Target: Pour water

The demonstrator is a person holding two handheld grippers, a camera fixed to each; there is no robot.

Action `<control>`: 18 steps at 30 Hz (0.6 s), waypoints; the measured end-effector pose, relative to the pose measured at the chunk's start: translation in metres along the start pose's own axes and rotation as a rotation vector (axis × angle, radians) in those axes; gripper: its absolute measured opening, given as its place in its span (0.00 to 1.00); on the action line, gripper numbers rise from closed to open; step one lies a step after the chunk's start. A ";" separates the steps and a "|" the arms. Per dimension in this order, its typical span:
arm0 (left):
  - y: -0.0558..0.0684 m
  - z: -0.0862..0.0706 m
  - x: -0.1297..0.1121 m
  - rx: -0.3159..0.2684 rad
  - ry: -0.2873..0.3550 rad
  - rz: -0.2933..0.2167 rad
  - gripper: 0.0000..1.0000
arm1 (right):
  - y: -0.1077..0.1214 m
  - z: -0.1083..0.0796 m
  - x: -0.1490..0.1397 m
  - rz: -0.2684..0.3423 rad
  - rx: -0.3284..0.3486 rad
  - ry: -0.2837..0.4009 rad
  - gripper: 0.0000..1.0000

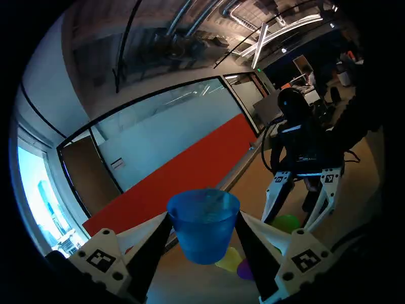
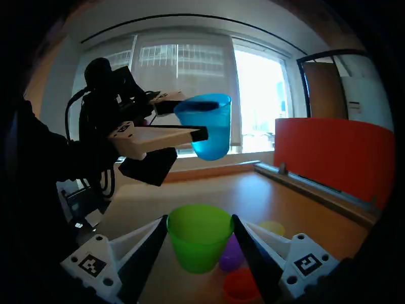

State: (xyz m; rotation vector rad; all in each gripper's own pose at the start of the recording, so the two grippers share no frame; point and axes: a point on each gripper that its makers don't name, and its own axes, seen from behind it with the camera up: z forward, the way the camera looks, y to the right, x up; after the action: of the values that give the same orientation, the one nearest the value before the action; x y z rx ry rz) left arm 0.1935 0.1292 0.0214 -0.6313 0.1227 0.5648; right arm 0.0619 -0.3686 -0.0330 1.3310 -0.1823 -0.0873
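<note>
In the left gripper view my left gripper [image 1: 203,218] is shut on a translucent blue cup [image 1: 203,233], held high off the table. Farther off on the right, my right gripper [image 1: 287,223] holds a green cup [image 1: 286,221]. In the right gripper view the right gripper [image 2: 199,219] is shut on that green cup [image 2: 199,238], open mouth up, low over the wooden table [image 2: 253,197]. The left gripper [image 2: 205,120] hangs above and beyond it with the blue cup [image 2: 208,129] nearly upright. I cannot tell whether either cup holds water.
Small cups stand on the table behind the green one: purple [image 2: 232,253], orange-red [image 2: 242,286] and yellow [image 2: 272,228]. A red partition [image 2: 334,152] runs along the table's right edge. A person's dark sleeve [image 2: 45,152] is at the left, with bright windows behind.
</note>
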 end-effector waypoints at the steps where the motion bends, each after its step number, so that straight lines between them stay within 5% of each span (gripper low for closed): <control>1: 0.000 0.000 0.000 0.001 0.000 0.003 0.84 | -0.001 0.000 0.000 -0.001 0.001 -0.001 0.94; 18: 0.002 -0.005 -0.001 -0.003 -0.010 0.083 0.84 | -0.006 0.003 -0.001 -0.005 0.012 -0.002 0.94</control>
State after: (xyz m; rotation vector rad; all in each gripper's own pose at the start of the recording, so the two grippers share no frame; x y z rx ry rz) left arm 0.1919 0.1271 0.0171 -0.6284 0.1390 0.6485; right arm 0.0604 -0.3730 -0.0383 1.3437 -0.1816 -0.0916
